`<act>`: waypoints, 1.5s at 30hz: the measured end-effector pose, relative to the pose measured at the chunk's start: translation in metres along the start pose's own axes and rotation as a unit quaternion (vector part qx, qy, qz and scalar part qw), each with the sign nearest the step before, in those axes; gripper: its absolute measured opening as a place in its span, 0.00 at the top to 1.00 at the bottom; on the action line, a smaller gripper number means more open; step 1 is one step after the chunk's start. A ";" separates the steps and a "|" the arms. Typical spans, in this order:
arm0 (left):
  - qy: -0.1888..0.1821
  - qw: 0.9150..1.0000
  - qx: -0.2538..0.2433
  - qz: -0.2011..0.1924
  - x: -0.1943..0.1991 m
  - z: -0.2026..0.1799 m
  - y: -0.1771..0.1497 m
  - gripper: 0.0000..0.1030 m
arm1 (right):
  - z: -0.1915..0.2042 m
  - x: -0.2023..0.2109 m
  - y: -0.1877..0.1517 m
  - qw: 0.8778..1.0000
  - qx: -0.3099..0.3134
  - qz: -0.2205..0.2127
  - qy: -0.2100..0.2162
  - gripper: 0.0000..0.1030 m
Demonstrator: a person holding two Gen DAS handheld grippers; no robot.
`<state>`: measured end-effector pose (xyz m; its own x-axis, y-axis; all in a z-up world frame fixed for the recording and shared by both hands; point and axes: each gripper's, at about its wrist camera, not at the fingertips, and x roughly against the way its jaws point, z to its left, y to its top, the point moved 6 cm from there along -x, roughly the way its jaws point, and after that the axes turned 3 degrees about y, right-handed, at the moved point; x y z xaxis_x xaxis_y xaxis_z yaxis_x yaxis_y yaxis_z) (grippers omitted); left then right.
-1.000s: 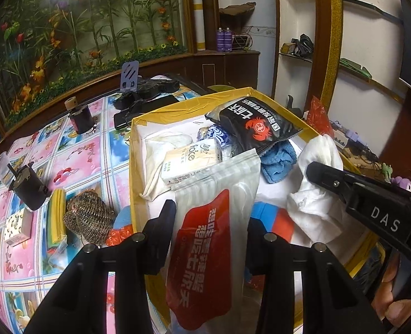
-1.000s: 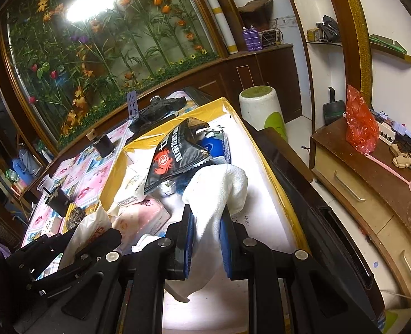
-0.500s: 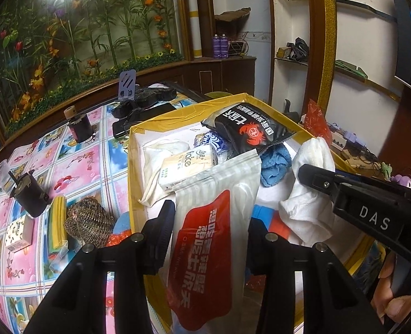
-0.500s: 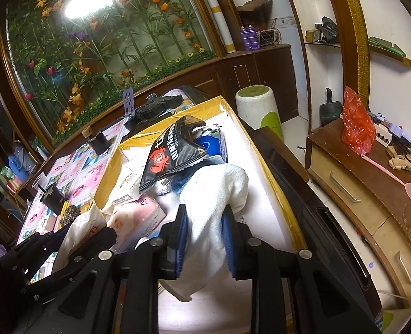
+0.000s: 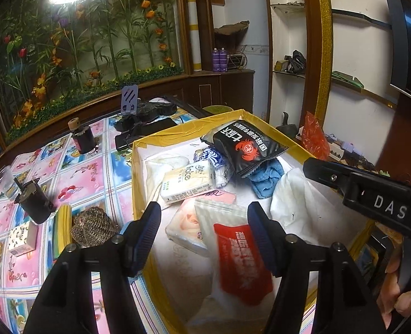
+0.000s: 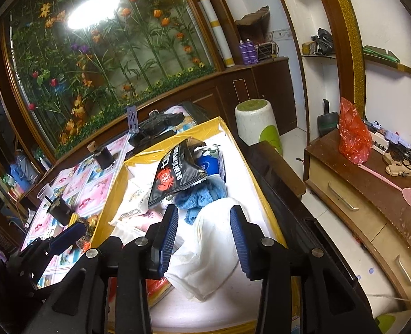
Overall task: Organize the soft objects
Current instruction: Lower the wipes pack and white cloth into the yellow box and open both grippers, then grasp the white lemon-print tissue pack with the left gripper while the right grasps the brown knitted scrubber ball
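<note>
A yellow-rimmed box (image 5: 134, 183) with a white floor holds the soft things. My left gripper (image 5: 204, 232) is open over it; the white pack with a red label (image 5: 240, 258) lies loose below and between its fingers, on a pink tissue pack (image 5: 184, 228). My right gripper (image 6: 202, 239) is open above the white cloth (image 6: 211, 253), which lies crumpled on the box floor (image 6: 241, 183). Further in lie a black crab-print snack bag (image 5: 245, 146), a blue towel (image 5: 266, 176) and a yellow tissue pack (image 5: 188, 181). The right gripper's finger crosses the left wrist view (image 5: 358, 189).
On the flowered tablecloth (image 5: 74, 172) left of the box lie a metal scourer (image 5: 93, 226), a yellow sponge (image 5: 61, 229), a small box (image 5: 22, 238) and two black thread spools (image 5: 34, 199). Black gear (image 5: 144, 114) sits behind the box. A wooden cabinet (image 6: 372, 200) stands right.
Both grippers opened. The left let go of the red-label pack, which dropped into the box. The right let go of the white cloth, which now lies on the box floor.
</note>
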<state>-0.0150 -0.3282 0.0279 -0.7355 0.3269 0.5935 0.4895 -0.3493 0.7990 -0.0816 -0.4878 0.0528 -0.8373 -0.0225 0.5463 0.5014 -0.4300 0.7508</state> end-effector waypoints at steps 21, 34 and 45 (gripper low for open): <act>0.006 0.999 0.043 -0.023 0.039 0.054 0.006 0.25 | 0.039 0.017 -0.001 1.000 0.026 -0.012 0.010 0.43; 0.074 0.984 0.153 0.051 0.035 0.273 -0.032 0.23 | 0.088 0.003 -0.010 0.998 0.054 0.002 0.041 0.40; 0.066 0.951 0.267 0.141 -0.036 0.372 -0.062 0.24 | 0.104 -0.013 -0.017 0.996 0.069 0.025 0.050 0.37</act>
<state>0.1552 0.0089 -0.0071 -0.5748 0.1603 0.8025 0.8183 0.1012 0.5659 -0.0565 -0.3860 0.0716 -0.8249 -0.1332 0.5494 0.5620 -0.2983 0.7715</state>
